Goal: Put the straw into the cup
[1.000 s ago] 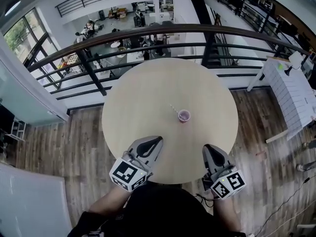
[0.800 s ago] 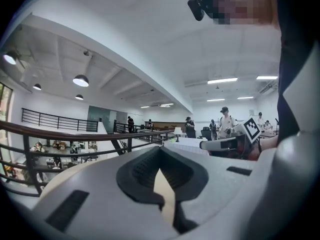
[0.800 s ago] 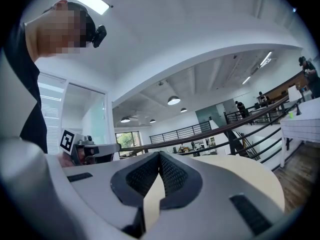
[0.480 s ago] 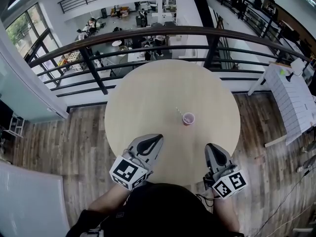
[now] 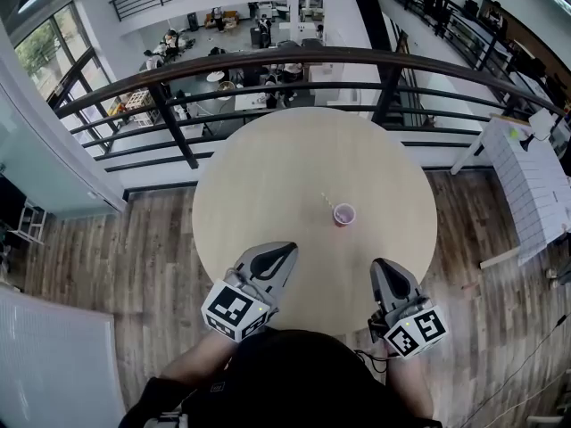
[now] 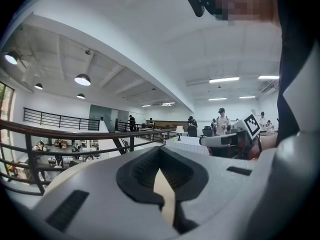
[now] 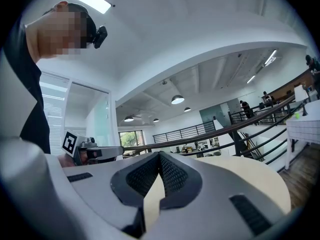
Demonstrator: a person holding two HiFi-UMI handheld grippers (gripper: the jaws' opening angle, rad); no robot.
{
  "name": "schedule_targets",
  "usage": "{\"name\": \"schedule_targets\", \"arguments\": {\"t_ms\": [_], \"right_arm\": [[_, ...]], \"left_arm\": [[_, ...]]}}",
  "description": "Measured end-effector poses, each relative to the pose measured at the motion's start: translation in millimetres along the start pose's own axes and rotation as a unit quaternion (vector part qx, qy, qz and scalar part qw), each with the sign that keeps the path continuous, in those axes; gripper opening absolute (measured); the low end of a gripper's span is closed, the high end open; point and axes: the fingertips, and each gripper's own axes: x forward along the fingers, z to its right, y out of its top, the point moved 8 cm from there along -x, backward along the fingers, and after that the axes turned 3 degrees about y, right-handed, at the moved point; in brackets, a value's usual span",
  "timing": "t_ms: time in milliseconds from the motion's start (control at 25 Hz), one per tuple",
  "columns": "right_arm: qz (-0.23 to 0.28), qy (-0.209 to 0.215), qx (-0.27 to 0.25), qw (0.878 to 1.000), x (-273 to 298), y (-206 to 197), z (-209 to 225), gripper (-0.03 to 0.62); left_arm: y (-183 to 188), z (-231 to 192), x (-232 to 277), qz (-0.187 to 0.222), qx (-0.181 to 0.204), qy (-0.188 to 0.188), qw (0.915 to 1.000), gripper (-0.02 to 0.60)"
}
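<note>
Looking down, head view: cup (image 5: 344,214) sat right of centre on table (image 5: 268,168), straw (image 5: 327,201) slanting off its upper-left rim; left gripper (image 5: 287,253) and right gripper (image 5: 384,266) were lower, well apart from it.
Left gripper view: jaws pressed together, nothing between.
Right gripper view: jaws together, empty.

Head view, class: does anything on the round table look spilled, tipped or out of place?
Nothing stands out. The cup stands upright on the table, no spill visible. The straw slants up-left from its rim, too small to tell if it sits inside.
</note>
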Motion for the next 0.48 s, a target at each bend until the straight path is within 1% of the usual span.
{"name": "schedule_targets", "arguments": {"t_ms": [480], "right_arm": [[-0.004, 0.002, -0.003, 1.0, 0.7, -1.9, -2.6, 0.02]], "left_arm": [[-4.3, -1.6, -1.0, -0.004, -0.001, 0.002, 1.0, 0.006]]}}
